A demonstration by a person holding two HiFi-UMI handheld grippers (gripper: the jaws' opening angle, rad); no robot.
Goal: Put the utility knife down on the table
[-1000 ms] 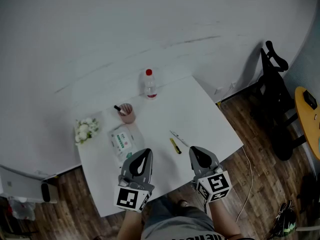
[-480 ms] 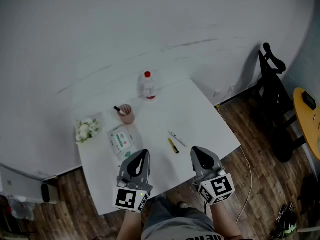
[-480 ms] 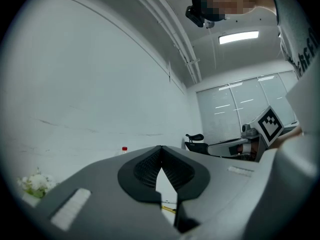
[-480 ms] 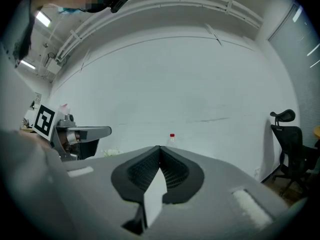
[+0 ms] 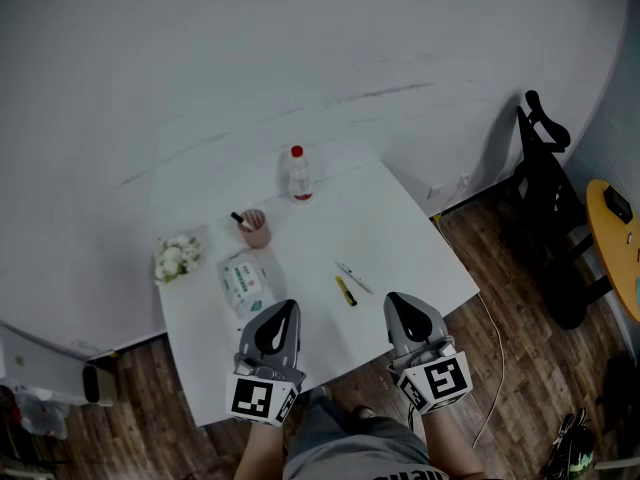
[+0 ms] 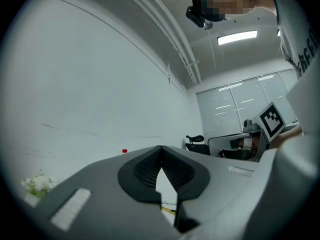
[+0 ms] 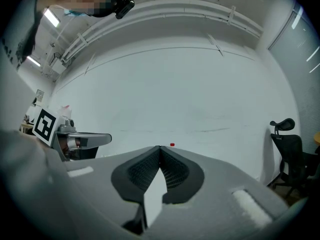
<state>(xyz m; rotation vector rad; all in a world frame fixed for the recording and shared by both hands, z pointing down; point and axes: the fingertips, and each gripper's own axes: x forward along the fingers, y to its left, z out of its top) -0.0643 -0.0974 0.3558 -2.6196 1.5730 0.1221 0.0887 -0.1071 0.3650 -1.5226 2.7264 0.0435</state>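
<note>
The yellow utility knife lies flat on the white table, just beside a thin pen. My left gripper hovers over the table's near edge, to the knife's left and nearer me, shut with nothing in it. My right gripper is to the knife's right, also shut and empty. In the left gripper view the jaws of the left gripper meet at the tip, and a sliver of the knife shows below them. In the right gripper view the right gripper is closed too.
On the table stand a red-capped bottle, a pink cup, white flowers and a pack of wipes. A black office chair and a yellow round table are to the right.
Both grippers have drifted slightly back toward me, the right one a little outward. The knife stays where it lay on the table.
</note>
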